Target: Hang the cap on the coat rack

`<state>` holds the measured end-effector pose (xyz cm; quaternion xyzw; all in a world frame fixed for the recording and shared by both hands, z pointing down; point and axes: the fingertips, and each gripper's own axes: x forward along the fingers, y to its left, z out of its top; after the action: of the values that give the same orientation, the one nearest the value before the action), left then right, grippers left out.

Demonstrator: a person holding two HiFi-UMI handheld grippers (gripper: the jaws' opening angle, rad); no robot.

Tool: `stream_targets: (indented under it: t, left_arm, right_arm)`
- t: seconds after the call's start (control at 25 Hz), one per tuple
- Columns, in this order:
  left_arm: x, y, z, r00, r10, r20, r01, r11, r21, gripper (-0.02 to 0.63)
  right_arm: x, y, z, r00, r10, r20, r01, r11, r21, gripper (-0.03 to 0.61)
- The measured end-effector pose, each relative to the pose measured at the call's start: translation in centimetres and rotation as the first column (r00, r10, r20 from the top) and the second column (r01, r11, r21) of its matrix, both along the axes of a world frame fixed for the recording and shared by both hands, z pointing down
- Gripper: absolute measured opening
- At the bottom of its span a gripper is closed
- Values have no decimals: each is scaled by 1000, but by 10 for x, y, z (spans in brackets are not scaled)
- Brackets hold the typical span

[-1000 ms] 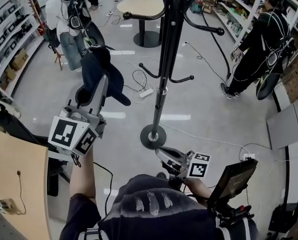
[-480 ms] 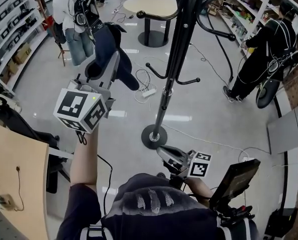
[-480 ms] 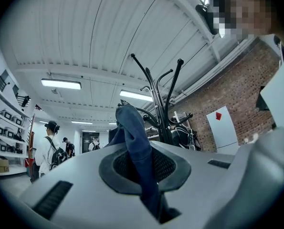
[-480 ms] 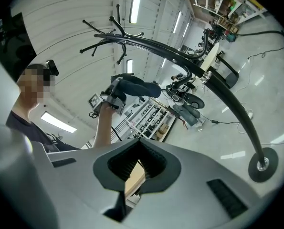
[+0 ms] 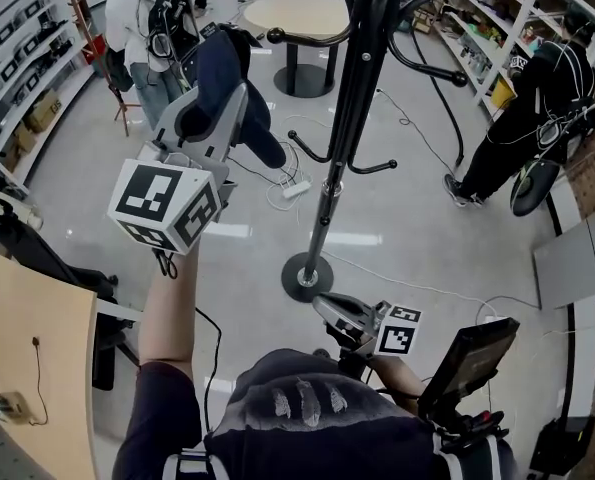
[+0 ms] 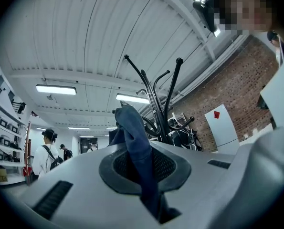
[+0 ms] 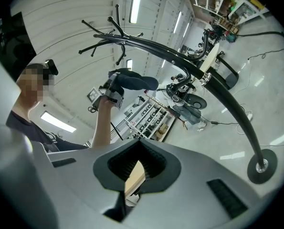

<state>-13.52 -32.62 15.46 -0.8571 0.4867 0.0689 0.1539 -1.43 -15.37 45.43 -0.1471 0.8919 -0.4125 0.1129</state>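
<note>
My left gripper [image 5: 215,108] is raised high and shut on a dark blue cap [image 5: 229,68], which droops over the jaw tips. The cap hangs just left of the black coat rack [image 5: 345,108], close to the knob of an upper hook arm [image 5: 307,36], and I cannot tell whether they touch. In the left gripper view the cap [image 6: 134,137] is pinched between the pads, with the rack's hooks [image 6: 161,104] beyond. The right gripper [image 5: 329,313] is held low near the person's body, shut with nothing in it. From there the cap [image 7: 132,80] and the rack pole [image 7: 204,78] show.
The rack's round base [image 5: 305,273] stands on the glossy floor among cables and a power strip [image 5: 291,186]. A round table [image 5: 295,13] is behind. People stand at the back left [image 5: 142,28] and at the right [image 5: 527,98]. A wooden desk [image 5: 27,338] is at the left.
My left gripper has lifted the cap higher and toward the rack's upper hook arm. The right gripper has stayed where it was.
</note>
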Motion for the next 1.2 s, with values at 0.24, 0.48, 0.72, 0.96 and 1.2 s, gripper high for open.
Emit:
stream_targets:
  t: [0.24,0.48,0.72,0.96,1.2]
  left_arm:
    - [16,-5,-9,997,3,71,-5,1000,28,37]
    - [44,-3,-4,965,-37,259,9,994,106,37]
    - [59,-1,0,935,-56,349,5,989,145,38]
    - [62,-3,4,934,-49,353,-1,990,140,38]
    - [65,-5,13,936,-23,350,-20,993,118,38]
  right_arm:
    - [3,-5,-2,1000,-4,-1,4,1000,-5,3]
    - [8,-8,4,1000,-9,1,9,1000,-13,3]
    - [7,-10,3,1000,-11,5,11,1000,-11,3]
    - [7,-9,5,1000,-12,2,12,1000,-12,3]
    - [3,-8,5,1000,-14,-2,14,1000,-12,3]
